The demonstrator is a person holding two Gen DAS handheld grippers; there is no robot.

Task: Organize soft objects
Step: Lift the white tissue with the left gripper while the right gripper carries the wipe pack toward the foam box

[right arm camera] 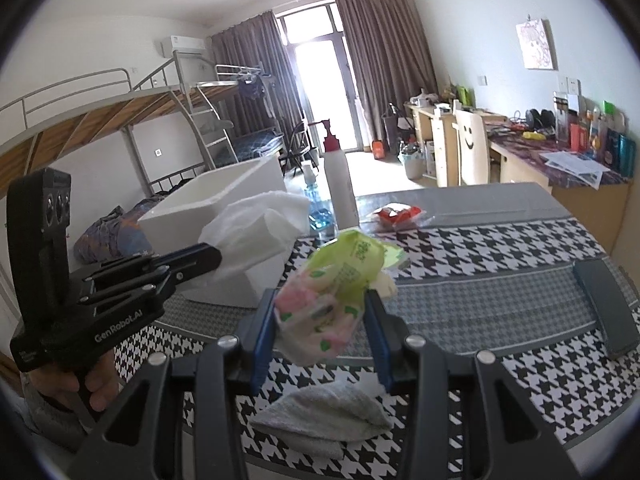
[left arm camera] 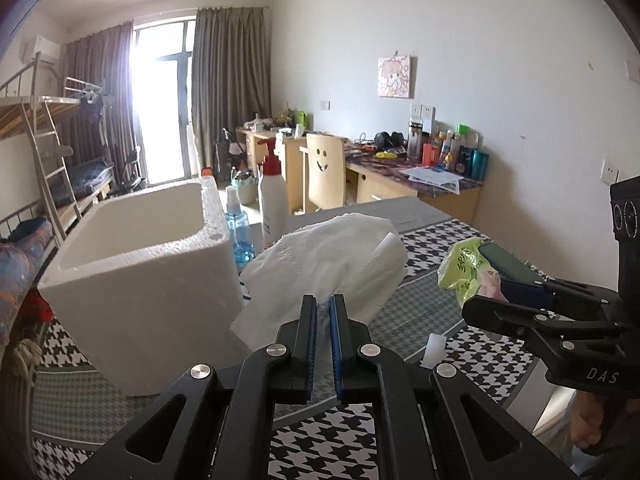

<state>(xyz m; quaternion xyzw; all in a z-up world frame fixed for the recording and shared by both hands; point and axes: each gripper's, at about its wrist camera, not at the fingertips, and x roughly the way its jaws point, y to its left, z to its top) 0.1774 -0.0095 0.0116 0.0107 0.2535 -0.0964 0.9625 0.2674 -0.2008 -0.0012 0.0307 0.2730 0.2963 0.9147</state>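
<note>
The white tissue sits in the middle of the left wrist view. The left claw is pinched tight on its bottom edge, so the soft paper puffs up above the claw. It hangs in the air over the table, just right of the box.

The green pack is in the middle of the right wrist view. It looks like a soft pack of tissues with pink flowers on it. The right claw is part way open, and its two blue pads press on the sides of the pack. The pack is also up in the air, above the table.

The white foam box fills the left side of the left wrist view. Its top is open. I can see part of the inside, and that part has nothing in it. I think the soft things are meant to go in there.

So both claws have a soft thing, but nothing is in the box yet, as far as I can see. The job looks like it is at the start.

More is left. A grey cloth lies on the table at the bottom of the right wrist view. A red packet lies farther back, near the white bottle and the blue bottle. A flat dark thing lies at the right.
</note>
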